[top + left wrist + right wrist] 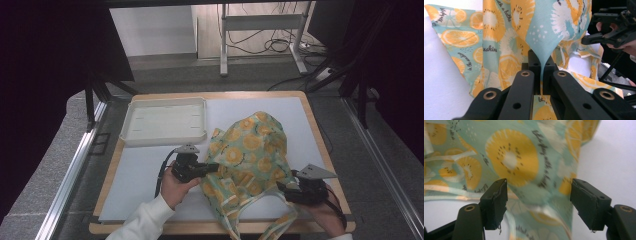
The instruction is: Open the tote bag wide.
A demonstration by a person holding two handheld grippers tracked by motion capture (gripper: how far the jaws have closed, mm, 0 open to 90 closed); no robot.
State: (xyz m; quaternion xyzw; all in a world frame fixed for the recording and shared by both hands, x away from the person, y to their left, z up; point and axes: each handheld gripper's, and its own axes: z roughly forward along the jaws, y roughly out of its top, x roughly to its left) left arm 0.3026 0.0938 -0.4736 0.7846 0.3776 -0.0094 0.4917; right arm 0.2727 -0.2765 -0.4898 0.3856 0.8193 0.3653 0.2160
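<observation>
My left gripper (214, 167) is clamped tight on a fold of the citrus-print cloth bag (250, 155); in the left gripper view the fabric (541, 37) funnels down into a narrow pinch between my closed jaws. The bag lies crumpled on the white mat (145, 175) at the right half of the table, its pale straps (250, 210) trailing toward the near edge. My right gripper (285, 190) sits at the bag's near right side with its jaws spread wide; in the right gripper view the cloth (524, 170) lies just beyond and between the two pads, neither pressing on it. An empty white tray (164, 122) rests at the far left, apart from the bag
</observation>
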